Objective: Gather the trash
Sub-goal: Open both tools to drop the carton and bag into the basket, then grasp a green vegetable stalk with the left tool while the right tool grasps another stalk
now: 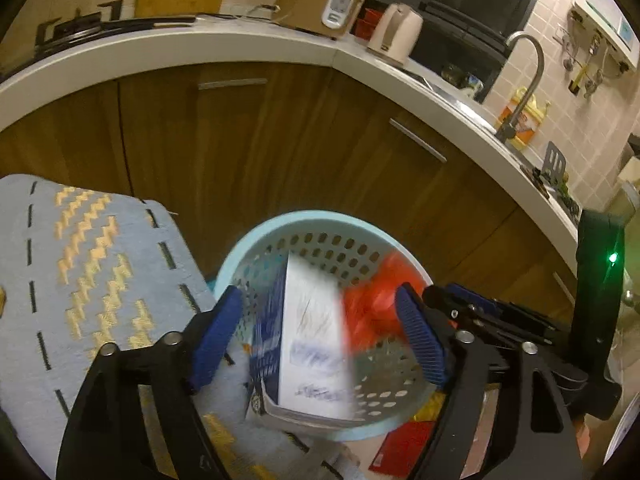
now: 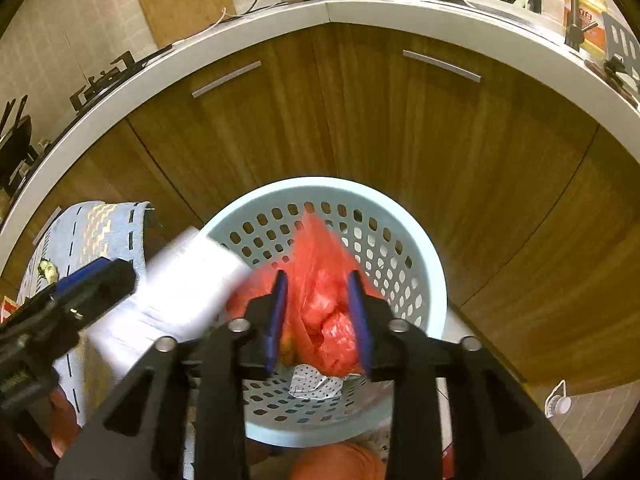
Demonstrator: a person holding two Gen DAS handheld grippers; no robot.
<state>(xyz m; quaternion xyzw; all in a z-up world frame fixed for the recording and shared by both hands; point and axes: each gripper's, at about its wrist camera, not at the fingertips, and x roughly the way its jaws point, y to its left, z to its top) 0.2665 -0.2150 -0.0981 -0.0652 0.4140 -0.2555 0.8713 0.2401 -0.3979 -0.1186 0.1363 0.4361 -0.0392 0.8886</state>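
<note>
The left gripper [image 1: 320,336] is spread wide, a blurred white-and-blue printed cardboard box [image 1: 308,340] loose between its pads over the pale blue perforated plastic basket [image 2: 432,280]. The right gripper [image 2: 318,320], jaws parted, straddles a crumpled red plastic bag [image 2: 320,296] dropping inside. Crumpled paper lies within; a red packet [image 1: 404,448] on the floor seems left

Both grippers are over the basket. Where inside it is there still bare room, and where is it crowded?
Free: the basket floor's near part, around the crumpled white scrap, and its right wall. Crowded: the centre, filled by the red bag, and the left rim, where the white box is blurred.
</note>
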